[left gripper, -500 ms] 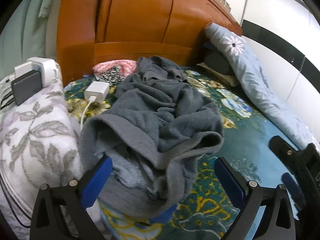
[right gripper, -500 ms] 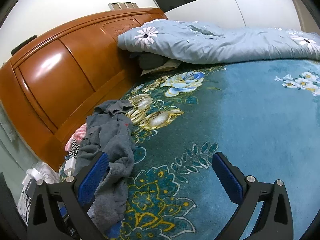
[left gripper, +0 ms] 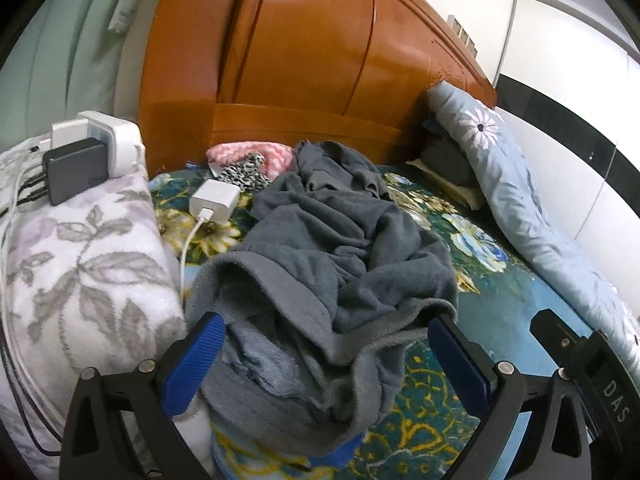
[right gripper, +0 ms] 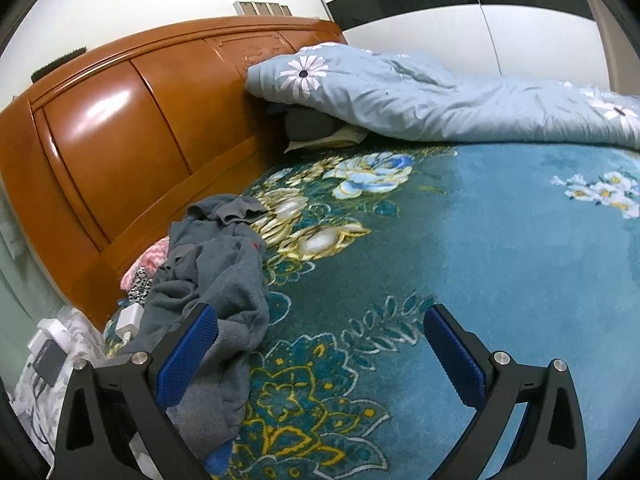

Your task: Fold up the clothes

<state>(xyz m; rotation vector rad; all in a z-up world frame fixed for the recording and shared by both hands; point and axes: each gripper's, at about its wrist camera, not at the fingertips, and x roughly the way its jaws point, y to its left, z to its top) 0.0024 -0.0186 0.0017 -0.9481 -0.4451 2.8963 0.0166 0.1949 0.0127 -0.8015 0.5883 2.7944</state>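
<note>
1. Two grippers show, both with jaws spread wide and nothing pinched between the blue pads
2. One crumpled grey garment [left gripper: 332, 280] lies on the floral bedspread [left gripper: 496, 288]; the left gripper [left gripper: 326, 354] hovers over its near end, cloth lying between the open jaws, and whether the pads touch it I cannot tell
3. From the right gripper [right gripper: 320, 344] the same garment [right gripper: 216, 280] sits to the left, its near edge behind the left finger; between the jaws only bare bedspread [right gripper: 500, 240] shows
4. Ahead and right of the right gripper the bedspread runs open and flat as far as one pale blue quilt [right gripper: 440, 96] bunched along the far edge by the white wall
5. One wooden headboard [left gripper: 312, 64] closes off the room ahead of the left gripper, just beyond the garment's far end
6. Left of the left gripper one white leaf-patterned blanket [left gripper: 80, 264] rises as a soft edge close beside the garment, with a dark adapter [left gripper: 74, 168] and white plugs on top
7. One white charger [left gripper: 216, 200] with its cable lies ahead-left, near the garment's edge
8. One pink cloth [left gripper: 248, 152] and one black-and-white patterned piece [left gripper: 240, 172] lie against the headboard's foot
9. Part of the right gripper's black frame [left gripper: 592, 368] shows at the left gripper's right
</note>
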